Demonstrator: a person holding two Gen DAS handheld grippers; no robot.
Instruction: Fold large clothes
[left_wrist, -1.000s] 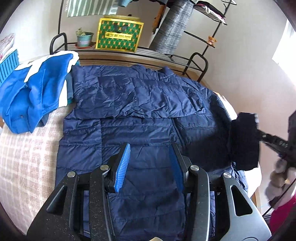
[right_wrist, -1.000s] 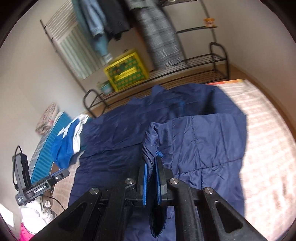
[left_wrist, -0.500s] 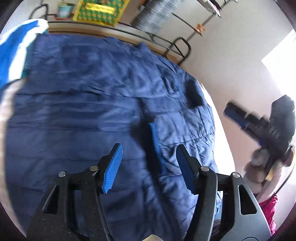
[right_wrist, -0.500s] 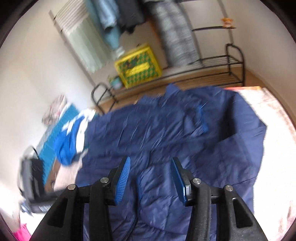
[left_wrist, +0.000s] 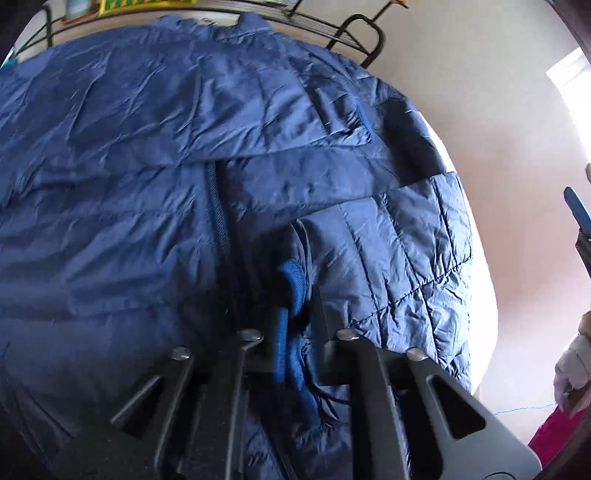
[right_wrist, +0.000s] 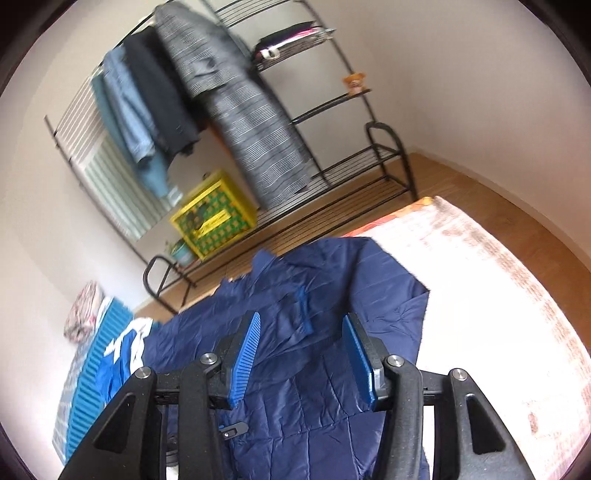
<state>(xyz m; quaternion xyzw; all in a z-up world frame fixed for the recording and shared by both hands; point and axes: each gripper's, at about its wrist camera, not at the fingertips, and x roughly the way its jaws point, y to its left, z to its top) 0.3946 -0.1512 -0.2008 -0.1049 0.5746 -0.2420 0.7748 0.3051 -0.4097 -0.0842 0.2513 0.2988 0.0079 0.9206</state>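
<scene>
A navy quilted jacket (left_wrist: 147, 166) lies spread on the bed, front up, with both sleeves folded across the body. My left gripper (left_wrist: 295, 314) is down on it and shut on the blue ribbed sleeve cuff (left_wrist: 293, 280) of the right-hand sleeve. My right gripper (right_wrist: 301, 350) is open and empty, raised above the jacket (right_wrist: 314, 387). Its blue pad also shows at the right edge of the left wrist view (left_wrist: 578, 210).
The bed (right_wrist: 498, 314) has a pale checked cover to the right of the jacket. A blue and white garment (right_wrist: 118, 354) lies at the left. Behind the bed stands a black clothes rack (right_wrist: 369, 162) with hanging clothes and a yellow-green box (right_wrist: 214, 218).
My right gripper let go of the sleeve, opened and rose. My left gripper dropped onto the jacket and closed on the sleeve cuff.
</scene>
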